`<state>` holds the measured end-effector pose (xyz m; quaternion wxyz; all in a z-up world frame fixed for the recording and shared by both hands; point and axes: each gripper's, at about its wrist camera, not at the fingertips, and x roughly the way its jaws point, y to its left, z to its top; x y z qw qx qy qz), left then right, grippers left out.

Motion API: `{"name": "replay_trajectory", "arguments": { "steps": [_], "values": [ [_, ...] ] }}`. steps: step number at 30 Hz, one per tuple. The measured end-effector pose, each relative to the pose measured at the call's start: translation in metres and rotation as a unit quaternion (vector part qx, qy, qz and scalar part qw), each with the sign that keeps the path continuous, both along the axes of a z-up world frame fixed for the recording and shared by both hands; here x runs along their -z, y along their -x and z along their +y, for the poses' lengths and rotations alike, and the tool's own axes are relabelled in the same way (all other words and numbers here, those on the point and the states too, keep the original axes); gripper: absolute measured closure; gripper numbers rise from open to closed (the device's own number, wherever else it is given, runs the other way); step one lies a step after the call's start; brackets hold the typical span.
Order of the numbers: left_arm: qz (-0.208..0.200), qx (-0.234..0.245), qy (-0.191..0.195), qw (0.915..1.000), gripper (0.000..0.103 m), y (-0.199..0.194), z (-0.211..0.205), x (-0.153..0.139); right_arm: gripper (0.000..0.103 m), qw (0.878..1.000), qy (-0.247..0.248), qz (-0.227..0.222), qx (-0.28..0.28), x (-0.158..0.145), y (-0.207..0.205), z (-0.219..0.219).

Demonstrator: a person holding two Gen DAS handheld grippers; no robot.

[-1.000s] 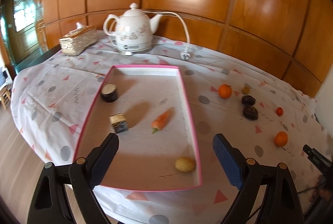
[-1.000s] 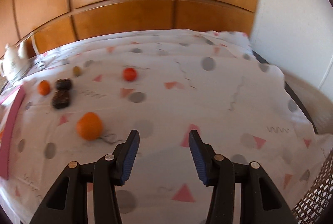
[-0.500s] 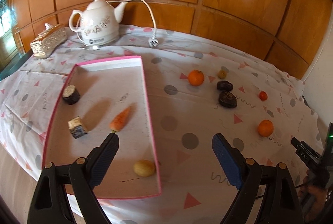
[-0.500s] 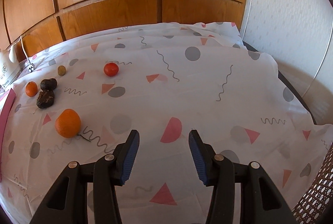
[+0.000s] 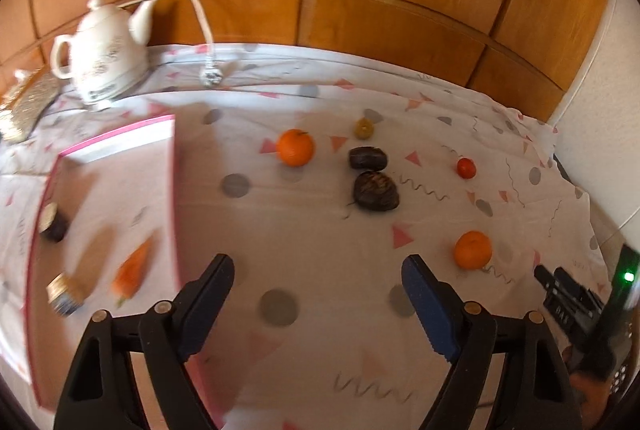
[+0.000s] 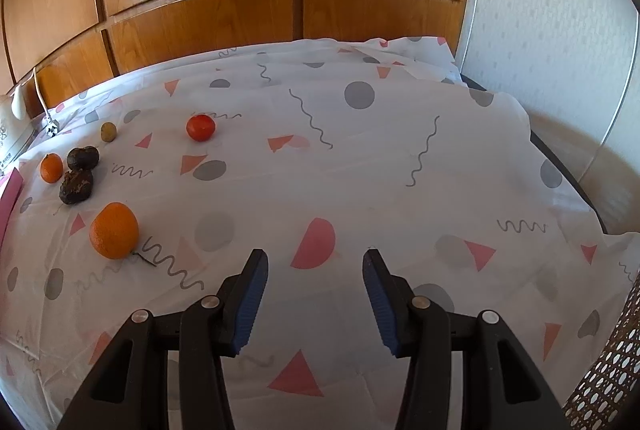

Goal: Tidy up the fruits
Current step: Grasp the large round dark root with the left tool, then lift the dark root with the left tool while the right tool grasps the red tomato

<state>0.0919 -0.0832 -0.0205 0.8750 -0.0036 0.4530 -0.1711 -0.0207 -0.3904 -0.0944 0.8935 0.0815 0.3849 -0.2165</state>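
Loose fruits lie on the patterned tablecloth: a near orange point(image 5: 472, 249) point(image 6: 114, 230), a far orange point(image 5: 295, 147) point(image 6: 51, 168), two dark wrinkled fruits point(image 5: 376, 190) point(image 6: 77, 186), a small red tomato point(image 5: 466, 168) point(image 6: 200, 127) and a small yellowish fruit point(image 5: 364, 128) point(image 6: 108, 131). A pink-rimmed tray point(image 5: 173, 166) at the left holds a carrot point(image 5: 134, 268) and two small blocks. My left gripper point(image 5: 318, 286) is open and empty above the cloth beside the tray. My right gripper point(image 6: 314, 280) is open and empty, right of the near orange.
A white teapot point(image 5: 106, 54) with a cord and plug stands at the back left by a gold tissue box point(image 5: 30, 102). Wood panelling backs the table. The table's right edge drops off by a white wall point(image 6: 560, 30). The right gripper's body point(image 5: 576, 302) shows at the left view's right edge.
The left gripper has swung right, from over the tray to over the cloth facing the fruits. The right gripper has shifted slightly; the fruits have not moved.
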Motion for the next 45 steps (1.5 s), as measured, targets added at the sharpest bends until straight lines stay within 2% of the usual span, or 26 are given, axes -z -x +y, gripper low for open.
{"name": "replay_trajectory", "arguments": {
  "steps": [2, 6, 12, 15, 17, 19, 20, 22, 25, 28, 34, 40, 45],
  "values": [
    [0.003, 0.018, -0.002, 0.9998, 0.027, -0.012, -0.014, 0.004, 0.053, 1.000, -0.002, 0.000, 0.000, 0.002, 0.000, -0.001],
    [0.018, 0.042, 0.003, 0.9989, 0.029, -0.038, -0.041, 0.018, 0.053, 1.000, 0.004, 0.004, -0.007, 0.006, 0.001, 0.001],
    [0.050, 0.040, 0.002, 0.9979, 0.030, -0.074, -0.072, 0.040, 0.053, 1.000, 0.005, 0.009, -0.015, 0.012, -0.001, 0.003],
    [0.057, 0.031, -0.010, 0.9978, 0.032, -0.089, -0.084, 0.050, 0.053, 1.000, 0.003, 0.008, -0.016, 0.014, -0.001, 0.003],
    [0.059, 0.030, -0.020, 0.9976, 0.043, -0.096, -0.091, 0.058, 0.053, 1.000, 0.004, 0.007, -0.018, 0.014, -0.001, 0.003],
    [0.064, 0.031, -0.019, 0.9972, 0.048, -0.099, -0.093, 0.065, 0.053, 1.000, 0.003, 0.007, -0.019, 0.014, -0.001, 0.003],
    [0.054, 0.032, -0.020, 0.9978, 0.055, -0.098, -0.094, 0.065, 0.053, 1.000, 0.001, 0.007, -0.019, 0.014, -0.001, 0.003],
    [0.043, 0.038, -0.021, 0.9981, 0.055, -0.094, -0.094, 0.065, 0.052, 1.000, 0.000, 0.006, -0.019, 0.014, -0.001, 0.003],
    [0.040, 0.038, -0.001, 0.9985, 0.055, -0.082, -0.084, 0.064, 0.052, 1.000, -0.002, 0.005, -0.019, 0.015, -0.001, 0.002],
    [0.021, 0.046, 0.004, 0.9987, 0.055, -0.056, -0.069, 0.061, 0.052, 1.000, -0.003, 0.005, -0.019, 0.015, -0.002, 0.002],
    [-0.023, 0.066, -0.021, 0.9973, 0.055, 0.001, -0.043, 0.064, 0.052, 1.000, -0.007, 0.005, -0.016, 0.015, -0.002, 0.002],
    [-0.018, 0.057, 0.010, 0.9982, 0.054, 0.002, -0.033, 0.071, 0.050, 1.000, -0.020, 0.003, -0.008, 0.016, -0.002, 0.000],
    [-0.042, 0.074, -0.010, 0.9963, 0.056, 0.009, -0.035, 0.075, 0.047, 0.999, -0.028, 0.015, -0.006, 0.014, -0.003, 0.001]
  ]
}}
